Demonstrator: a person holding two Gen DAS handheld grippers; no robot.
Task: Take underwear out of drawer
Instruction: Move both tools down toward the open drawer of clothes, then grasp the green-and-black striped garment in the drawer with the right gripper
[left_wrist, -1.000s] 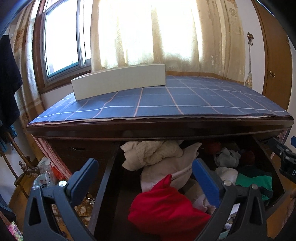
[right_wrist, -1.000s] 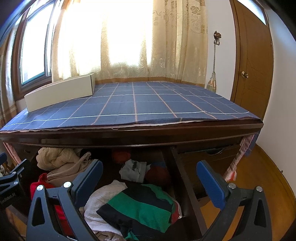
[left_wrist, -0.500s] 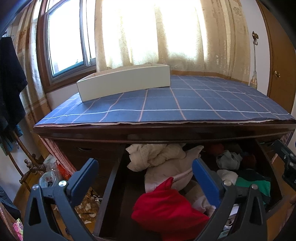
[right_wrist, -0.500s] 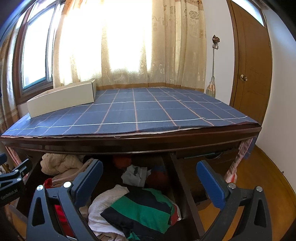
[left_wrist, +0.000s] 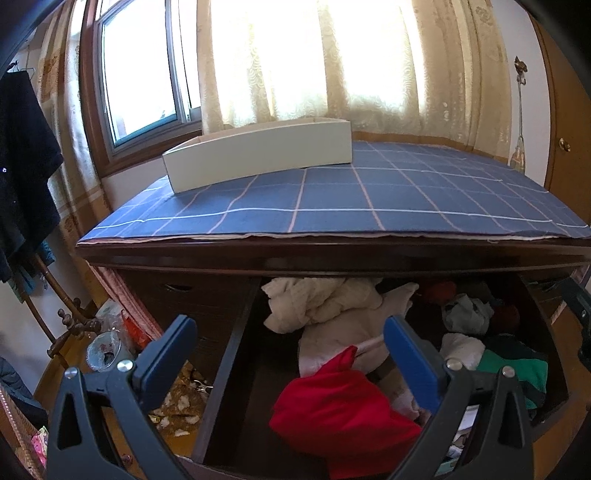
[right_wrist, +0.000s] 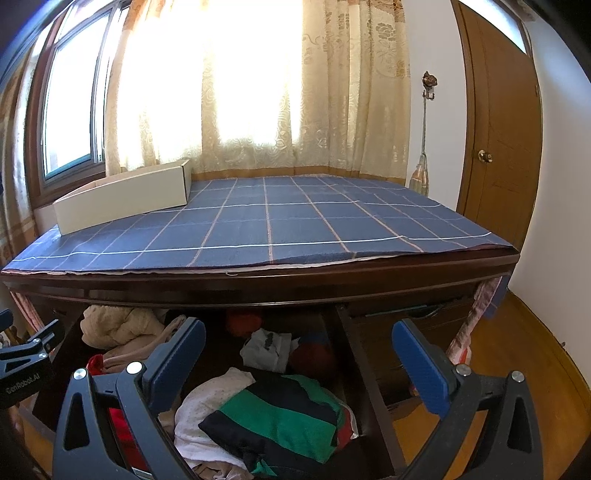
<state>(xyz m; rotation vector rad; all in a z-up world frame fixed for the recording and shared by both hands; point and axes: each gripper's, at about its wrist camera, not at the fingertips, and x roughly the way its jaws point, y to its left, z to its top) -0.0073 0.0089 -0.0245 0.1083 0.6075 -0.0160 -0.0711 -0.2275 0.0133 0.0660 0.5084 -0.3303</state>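
Underwear (left_wrist: 343, 402) lies jumbled in the open drawer (left_wrist: 218, 387); both the left gripper (left_wrist: 291, 354) and right gripper (right_wrist: 299, 350) gape empty, so a careless pinch risks snagging several tangled garments

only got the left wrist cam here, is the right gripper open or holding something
observer: The right gripper is open and holds nothing. Its blue-padded fingers are spread above the clothes.
operator: whats right under it
observer: A green and black striped garment lies below the gap between the fingers, partly over a white speckled cloth.
operator: anything off to the right of that pile
observer: Past the right wall of the open dark wooden drawer there is a second dark wooden drawer, shut, with a slim handle along its top.
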